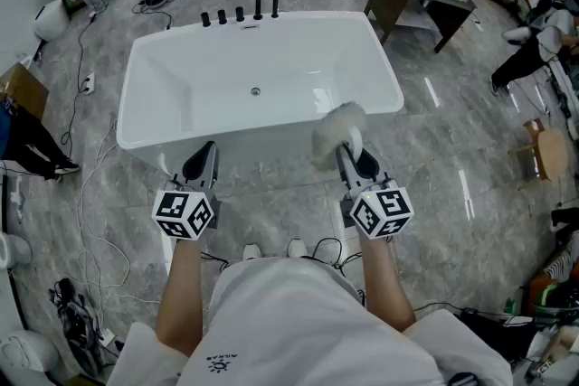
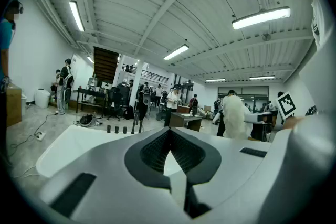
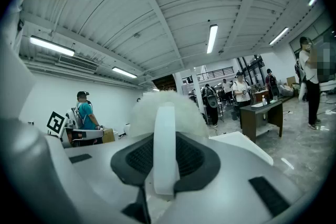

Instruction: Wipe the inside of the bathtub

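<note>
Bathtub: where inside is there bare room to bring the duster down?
The tub is bare inside, from near wall to taps, save the drain mid-floor. The duster in the right gripper crowds the near-right corner; cables trail left of the tub.

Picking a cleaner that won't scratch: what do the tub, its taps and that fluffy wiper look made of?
Bathtub: glossy white, probably acrylic or enamel; highlights gleam on it. Taps: matte black, likely coated metal; too small to confirm. Wiper head: pale fluffy fibre, fuzzy outline; wool or microfibre. Handle: smooth white, plastic-looking.
</note>
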